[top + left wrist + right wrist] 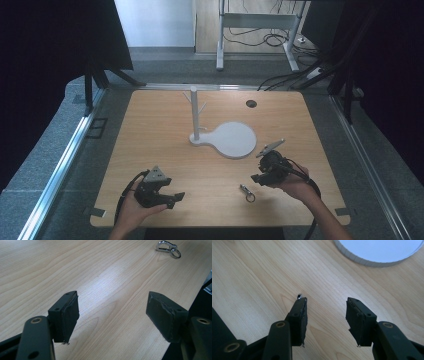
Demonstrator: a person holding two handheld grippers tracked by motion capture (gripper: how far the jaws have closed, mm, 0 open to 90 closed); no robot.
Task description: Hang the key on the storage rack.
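1. Keyring clasp (246,192), a single small metal snap hook with a ring, lies flat on the wooden table (165,150) in the high view, near the front edge and just left of and below the right gripper (259,178). It is free of both tools. That gripper seems held low and angled toward the clasp, probably to line up a pick. The left gripper (175,197) rests well apart at the front left, likely parked out of the way. One white stand (195,115), a post with short pegs, rises from a round white base (232,140) at mid-table; the pegs look made for hanging such a clasp. Count: one clasp, one stand, two grippers.

2. In the left gripper view, the left gripper (112,312) is released, its jaws wide with bare wood between them. The clasp (168,248) lies far ahead at the upper right, untouched.

3. In the right gripper view, the right gripper (326,311) is also unclenched, jaws parted over bare table and grasping nothing. A small silvery bit peeks above the left pad's tip; what it is I cannot tell. The base's rim (362,261) curves across the top.
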